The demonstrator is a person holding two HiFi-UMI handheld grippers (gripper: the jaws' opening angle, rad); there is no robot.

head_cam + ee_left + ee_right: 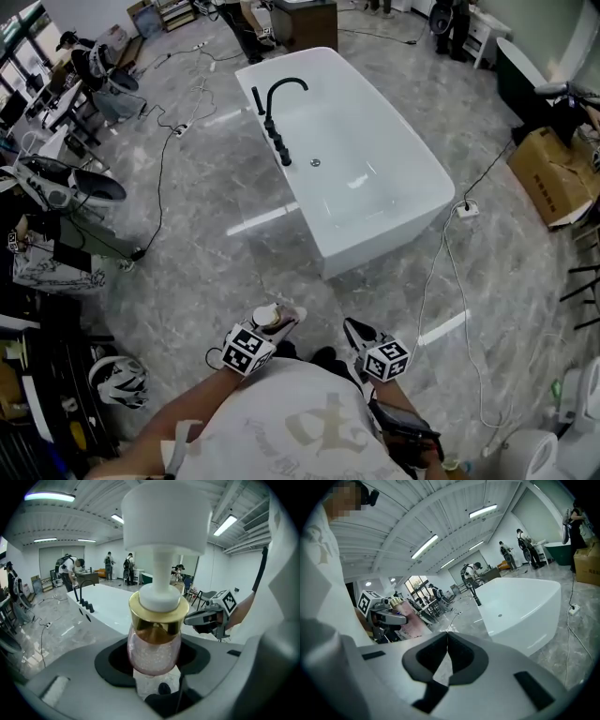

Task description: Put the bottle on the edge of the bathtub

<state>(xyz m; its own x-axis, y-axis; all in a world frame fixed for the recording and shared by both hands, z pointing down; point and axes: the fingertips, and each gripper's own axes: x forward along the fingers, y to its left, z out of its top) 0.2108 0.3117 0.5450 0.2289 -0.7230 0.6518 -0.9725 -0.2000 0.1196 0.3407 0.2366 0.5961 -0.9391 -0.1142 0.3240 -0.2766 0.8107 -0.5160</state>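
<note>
A pump bottle (153, 651) with a pink body, gold collar and white pump head stands upright between the jaws of my left gripper (154, 660), which is shut on its body. In the head view that gripper (279, 319) is close to the person's chest with the bottle (267, 316) in it, well short of the white bathtub (375, 242). The tub's black faucet (277, 108) rises from the left rim. My right gripper (354, 330) is beside the left one, and its jaws (447, 641) meet at the tips with nothing between them. The bathtub (525, 606) lies ahead on the right.
Cables run across the grey marble floor, with a power strip (466, 208) right of the tub. A cardboard box (553, 173) sits at far right. Desks, chairs and gear (56, 197) crowd the left side. People (70, 569) stand at the back.
</note>
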